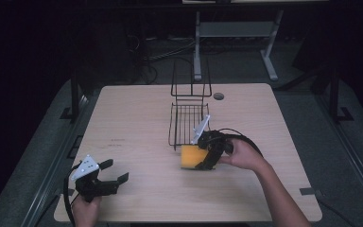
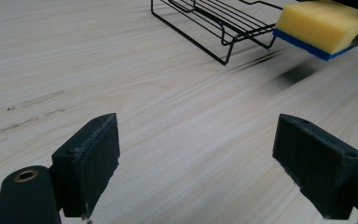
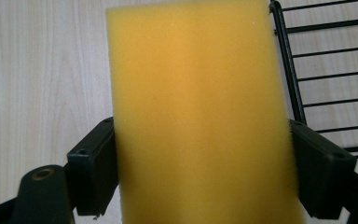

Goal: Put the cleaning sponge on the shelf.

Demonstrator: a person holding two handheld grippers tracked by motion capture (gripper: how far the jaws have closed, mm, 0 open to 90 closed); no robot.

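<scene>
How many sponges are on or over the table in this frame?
1. The yellow sponge with a blue underside is held in the right gripper, lifted off the table beside the wire rack. No others are visible.

I see my black left gripper (image 1: pixel 111 176) and right gripper (image 1: pixel 202 160), each with a grey three-cornered plate and a black cable.
</scene>
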